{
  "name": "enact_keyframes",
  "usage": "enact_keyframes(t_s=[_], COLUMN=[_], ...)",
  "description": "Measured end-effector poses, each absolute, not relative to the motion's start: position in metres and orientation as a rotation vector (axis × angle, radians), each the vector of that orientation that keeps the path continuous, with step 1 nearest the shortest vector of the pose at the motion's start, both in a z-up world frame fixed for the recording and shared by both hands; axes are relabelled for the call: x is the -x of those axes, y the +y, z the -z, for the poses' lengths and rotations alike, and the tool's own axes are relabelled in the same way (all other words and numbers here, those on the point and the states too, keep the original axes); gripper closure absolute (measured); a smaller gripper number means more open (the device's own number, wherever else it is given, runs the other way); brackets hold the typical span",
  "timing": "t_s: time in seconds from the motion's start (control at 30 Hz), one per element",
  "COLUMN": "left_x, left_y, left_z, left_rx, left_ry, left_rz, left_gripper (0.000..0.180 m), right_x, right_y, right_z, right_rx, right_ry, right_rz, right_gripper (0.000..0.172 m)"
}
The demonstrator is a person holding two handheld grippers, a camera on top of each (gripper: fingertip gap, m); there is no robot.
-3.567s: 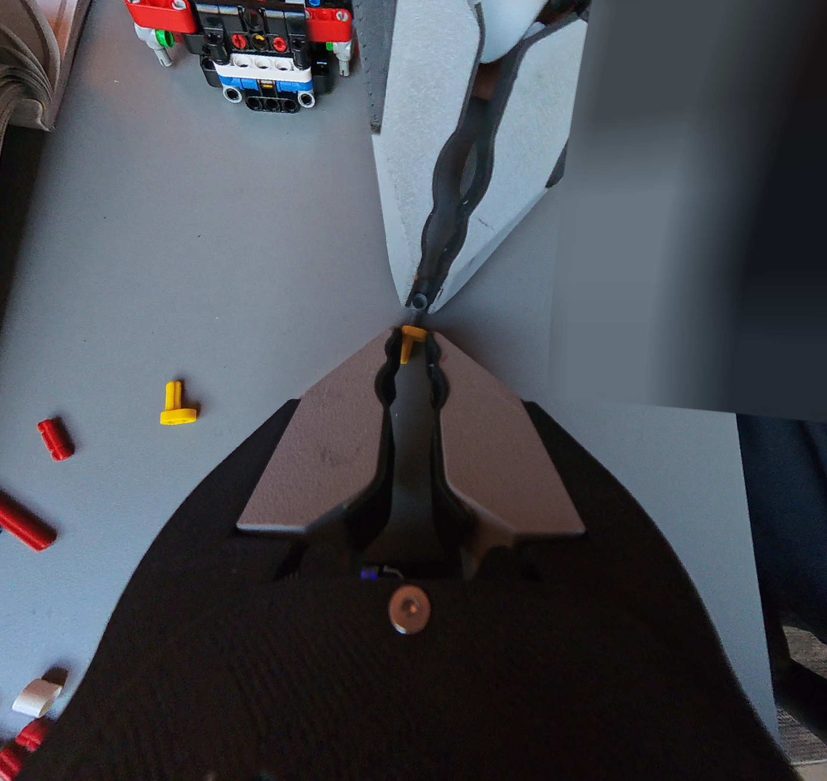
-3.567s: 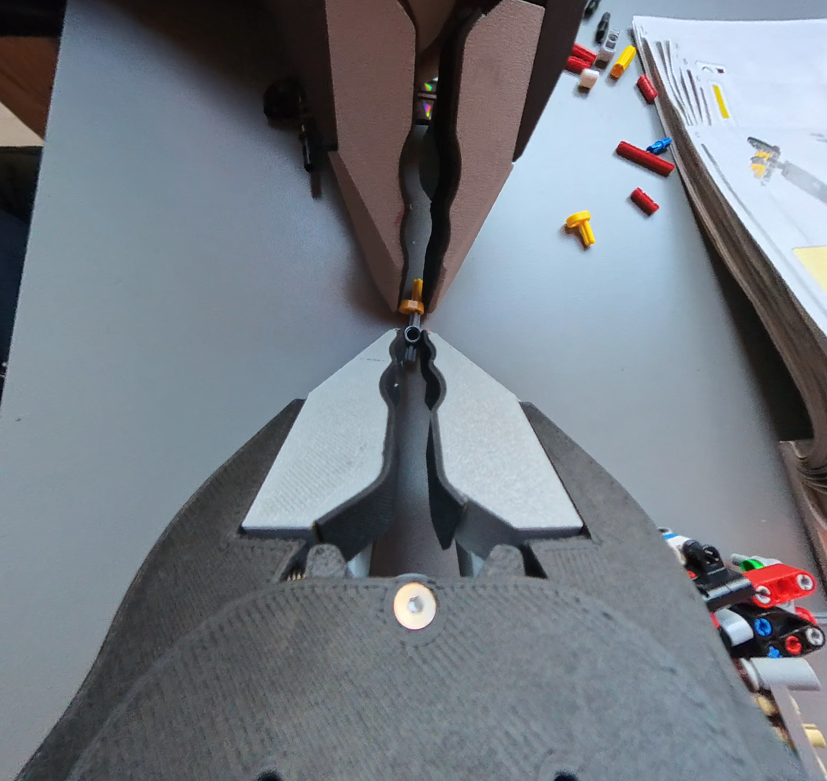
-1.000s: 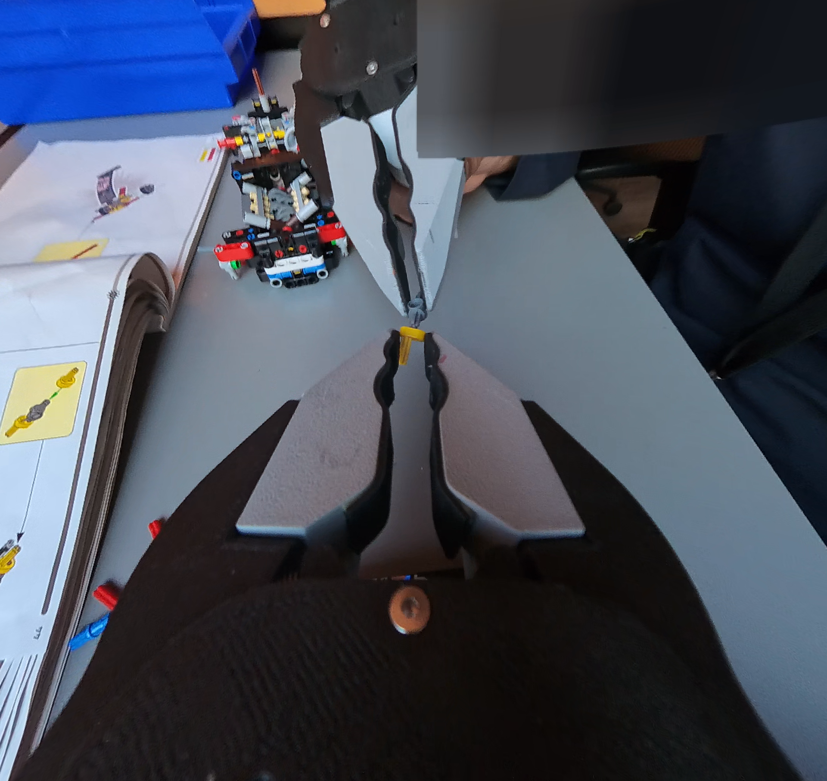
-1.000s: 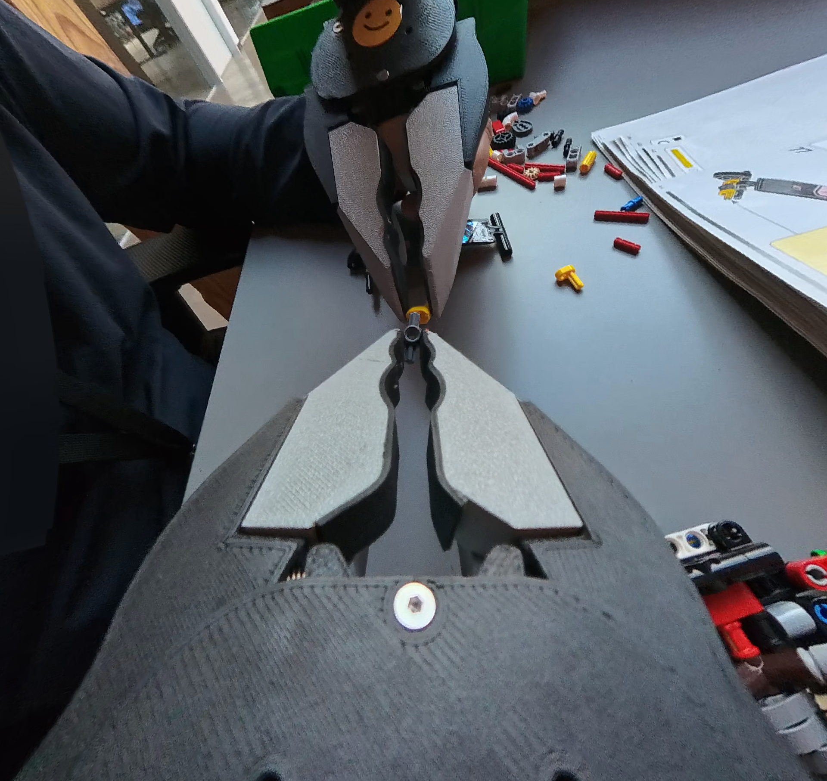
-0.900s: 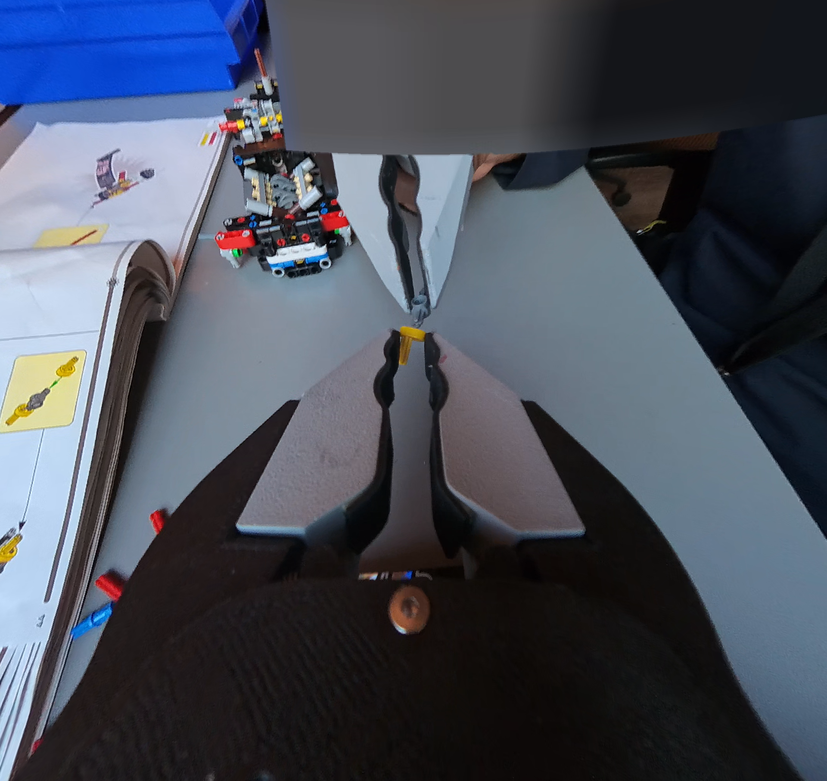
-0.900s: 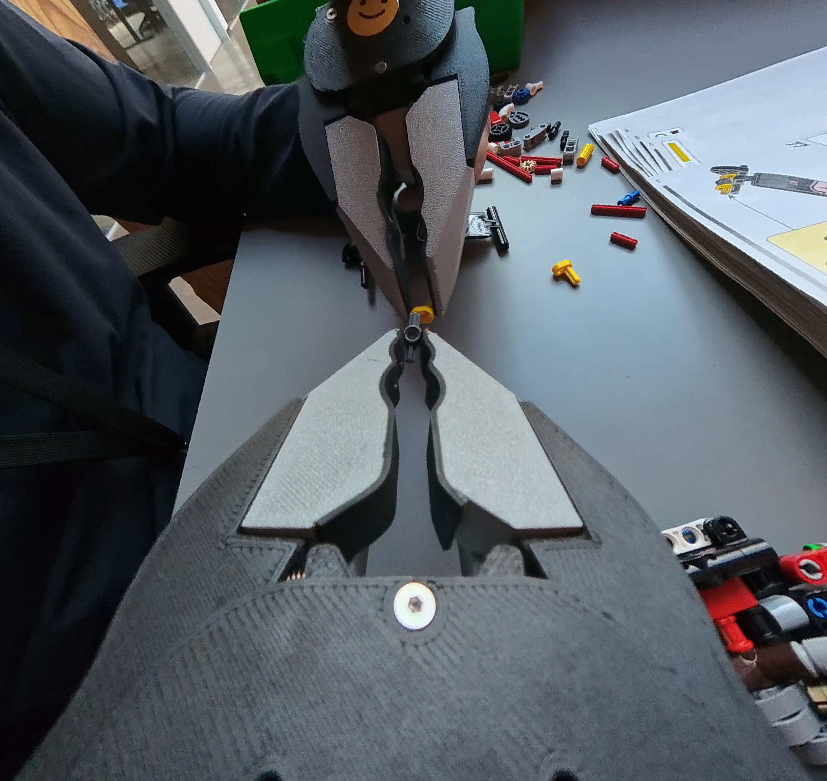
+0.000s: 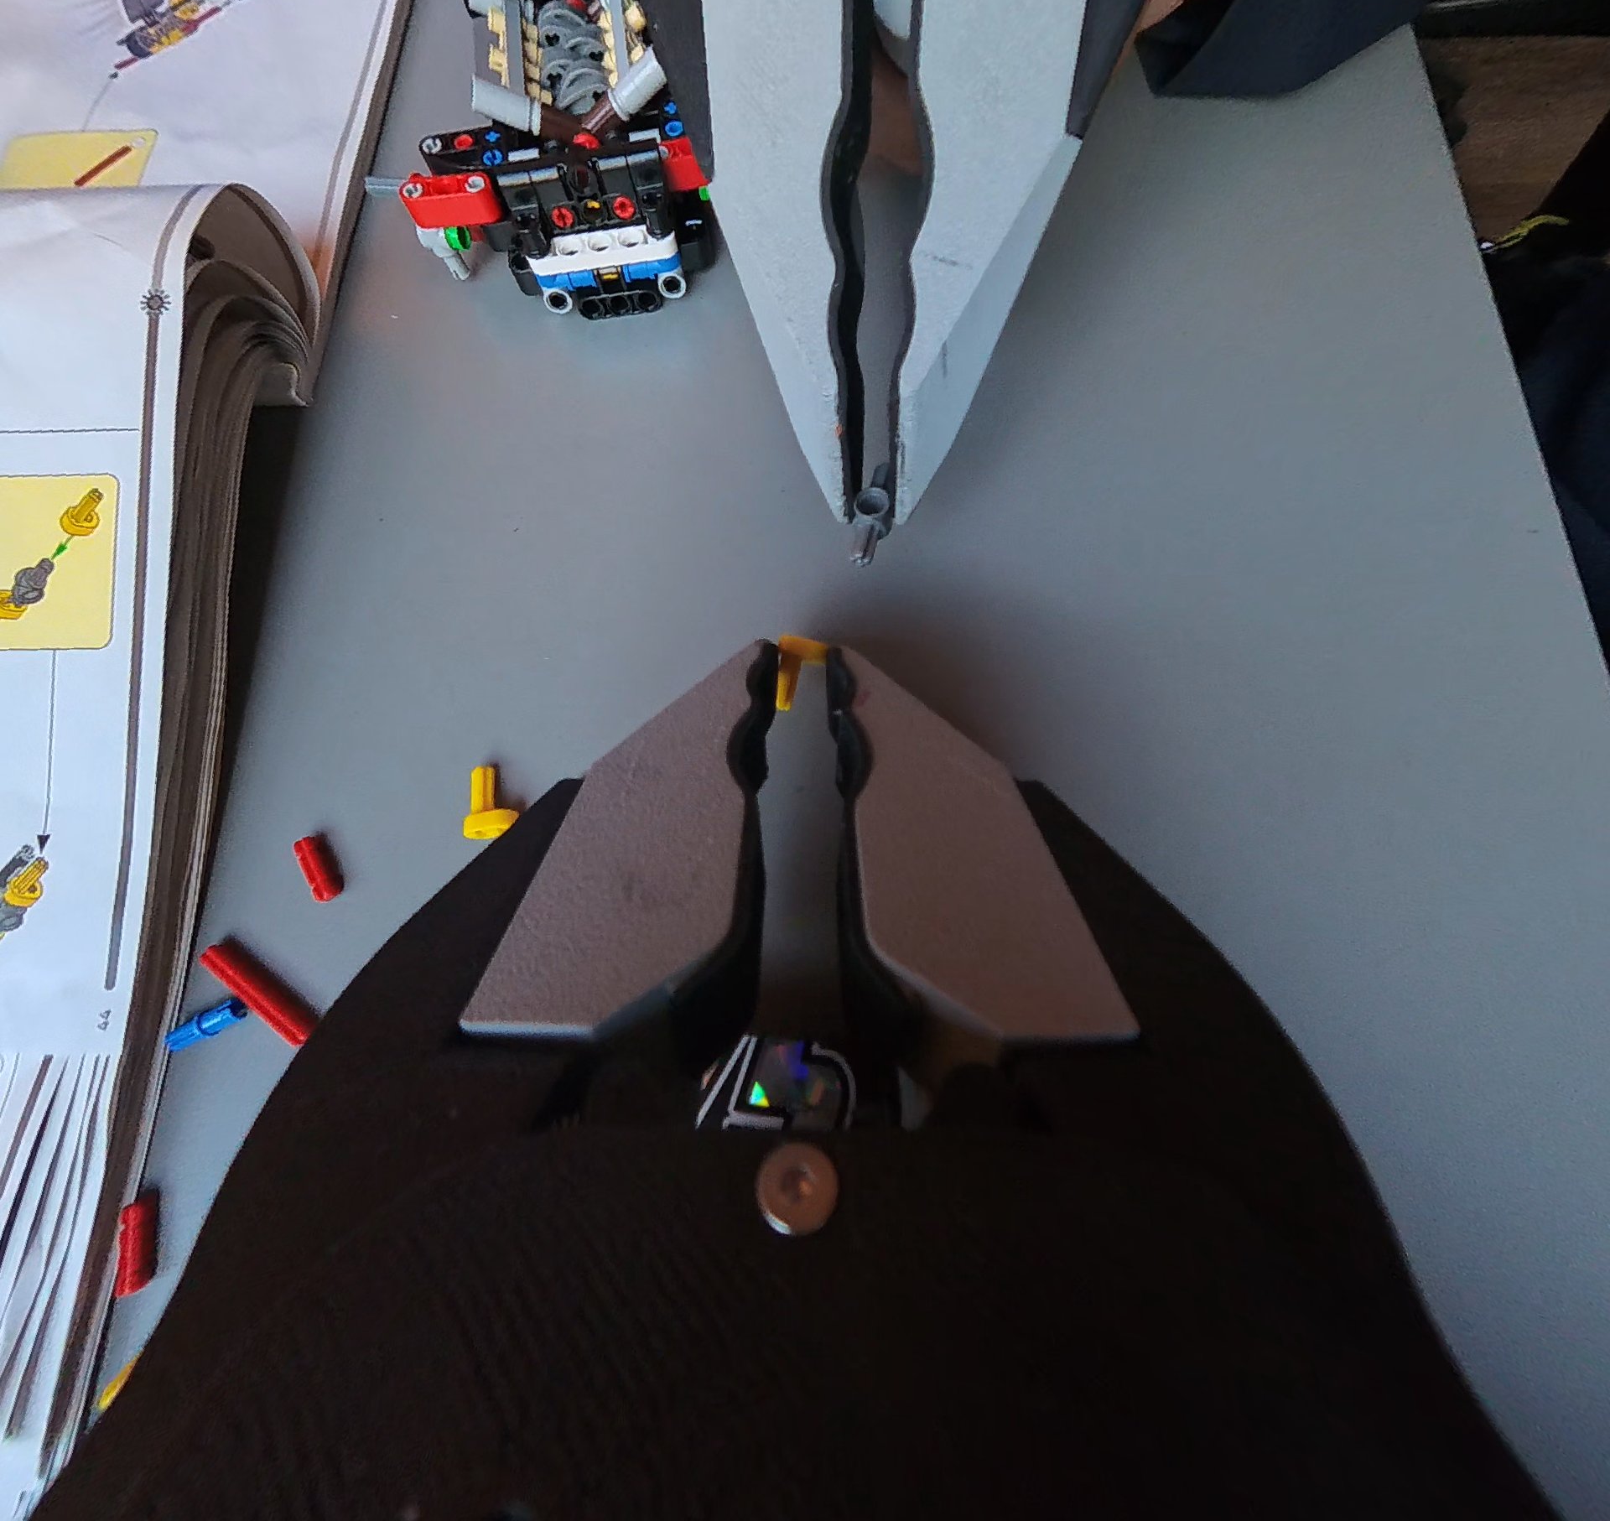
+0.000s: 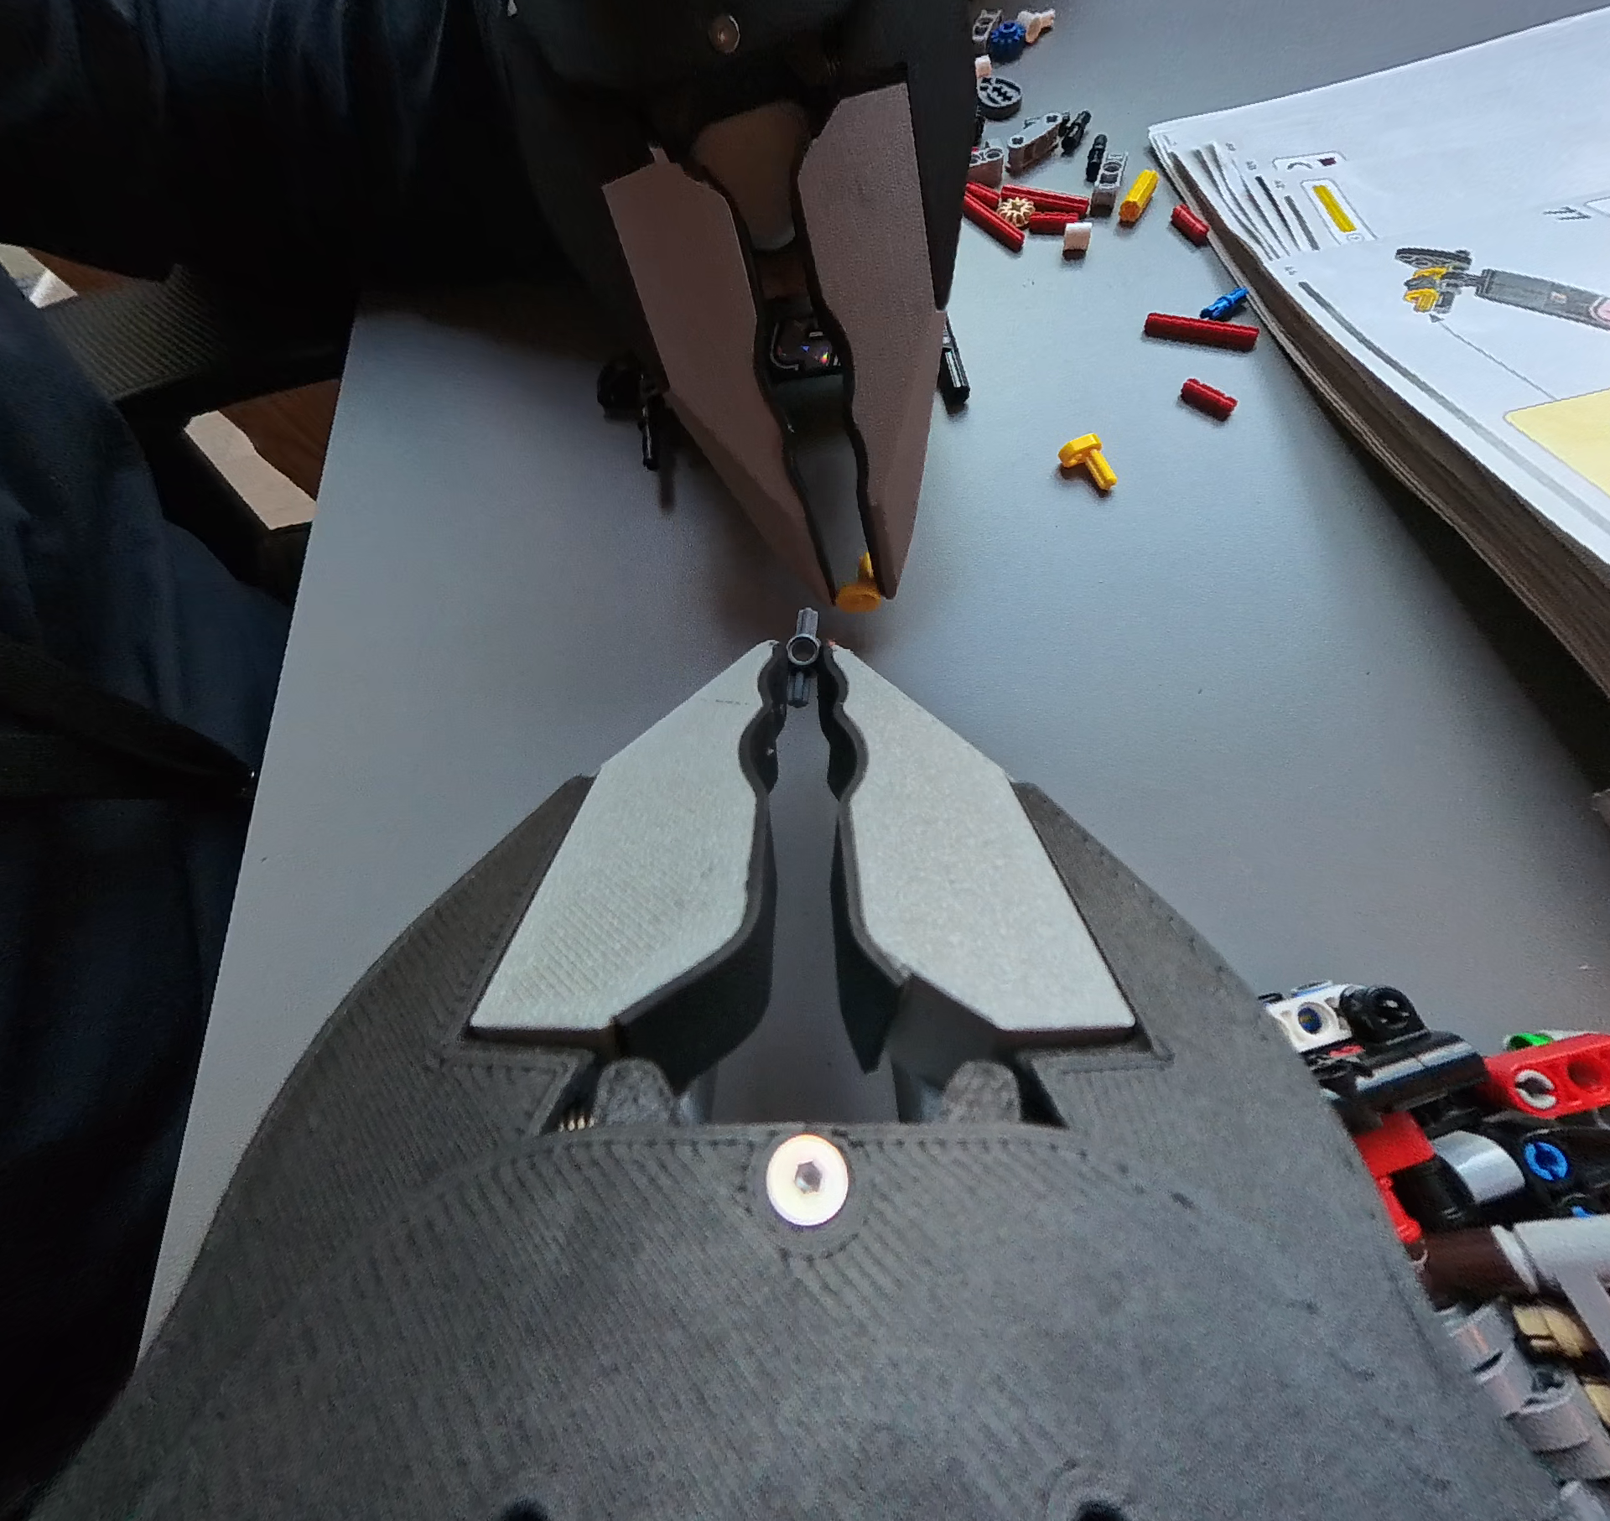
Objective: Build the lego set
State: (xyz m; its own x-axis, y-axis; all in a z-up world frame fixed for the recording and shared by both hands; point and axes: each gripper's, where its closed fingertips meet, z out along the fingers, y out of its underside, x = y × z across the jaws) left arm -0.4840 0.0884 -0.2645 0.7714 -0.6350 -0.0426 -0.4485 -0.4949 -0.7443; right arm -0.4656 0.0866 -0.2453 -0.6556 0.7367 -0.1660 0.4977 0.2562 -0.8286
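My left gripper [image 7: 800, 652] is shut on a small yellow T-shaped peg [image 7: 794, 662], its flat head pinched at the fingertips. It also shows in the right wrist view [image 8: 858, 595], where the yellow peg [image 8: 861, 589] sits at its tips. My right gripper [image 8: 803, 650] is shut on a small dark grey connector with a round hole and a short axle [image 8: 801, 652]. In the left wrist view the right gripper [image 7: 871, 512] holds that grey connector [image 7: 869, 512] tip to tip with mine, a small gap between the two parts above the grey table [image 7: 1176, 608].
A partly built brick model [image 7: 575, 199] stands at the far left of the table, beside an open instruction book [image 7: 131, 347]. A loose yellow peg [image 7: 483, 804] and red pins [image 7: 318, 868] lie near the book. More loose parts [image 8: 1054, 172] lie beyond the left gripper. A person's dark sleeve [image 8: 261, 85] is at the left. Both grippers' tips are close together, under 4 cm apart.
Both grippers have tilted down toward the table and drawn slightly apart; the yellow peg and grey connector, almost touching a second ago, now have a gap between them. Both grasps are unchanged.
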Motion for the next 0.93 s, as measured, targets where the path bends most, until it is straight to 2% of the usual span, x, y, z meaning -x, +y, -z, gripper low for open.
enact_keyframes(t_s=[0.47,0.63,0.93], left_x=[0.486,0.489,0.487], left_y=[0.088,0.090,0.089], left_z=[0.272,0.272,0.273], left_rx=[2.224,2.202,2.239], left_ry=[0.826,0.831,0.752], left_rz=[0.195,0.182,0.295], left_gripper=[0.172,0.172,0.172], right_x=[0.466,0.469,0.472], right_y=[0.089,0.094,0.096], right_z=[0.234,0.215,0.244], right_rx=[1.097,0.990,1.141], right_ry=[-2.215,-2.107,-2.231], right_rz=[-1.372,-1.393,-1.335], right_gripper=[0.168,0.168,0.168])
